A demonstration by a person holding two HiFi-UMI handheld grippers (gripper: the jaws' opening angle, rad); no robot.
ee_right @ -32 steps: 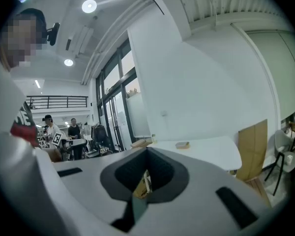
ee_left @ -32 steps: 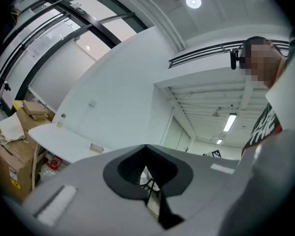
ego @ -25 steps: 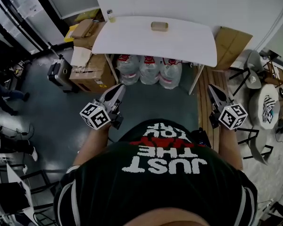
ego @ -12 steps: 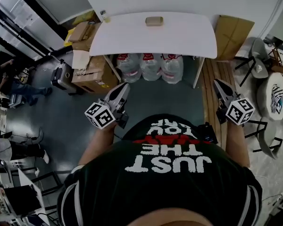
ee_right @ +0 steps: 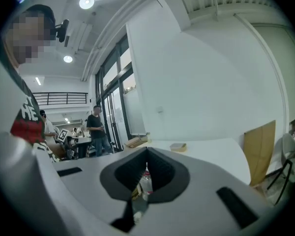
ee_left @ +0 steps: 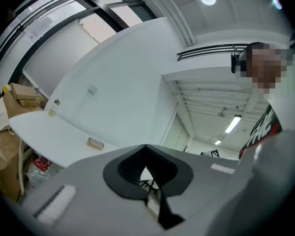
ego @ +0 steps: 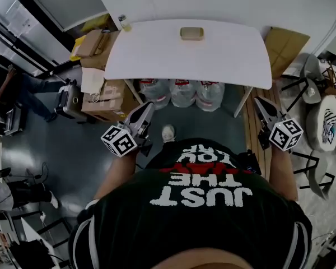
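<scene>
In the head view my left gripper [ego: 148,106] and right gripper [ego: 257,100] are held at waist height, one on each side of my body. Both point toward a white table [ego: 157,55]. Each is shut with its tips together and holds nothing. On the table's far side lie a small tan block [ego: 191,33] and a small bottle [ego: 123,22] at the left corner. The left gripper view shows its shut tips [ee_left: 146,146], the table [ee_left: 44,132] and the tan block [ee_left: 95,143] beyond. The right gripper view shows its shut tips [ee_right: 147,149] and the tan block [ee_right: 178,146].
Three large water jugs [ego: 182,91] stand under the table. Cardboard boxes [ego: 103,97] are stacked at its left end, and a cardboard sheet [ego: 285,46] leans at the right. A chair [ego: 311,80] and a round stool [ego: 327,125] stand at right. A person [ee_right: 96,127] stands by the windows.
The table has drawn nearer and looms larger in all views, and my shoe now shows on the floor. Both grippers stay shut at my sides.
</scene>
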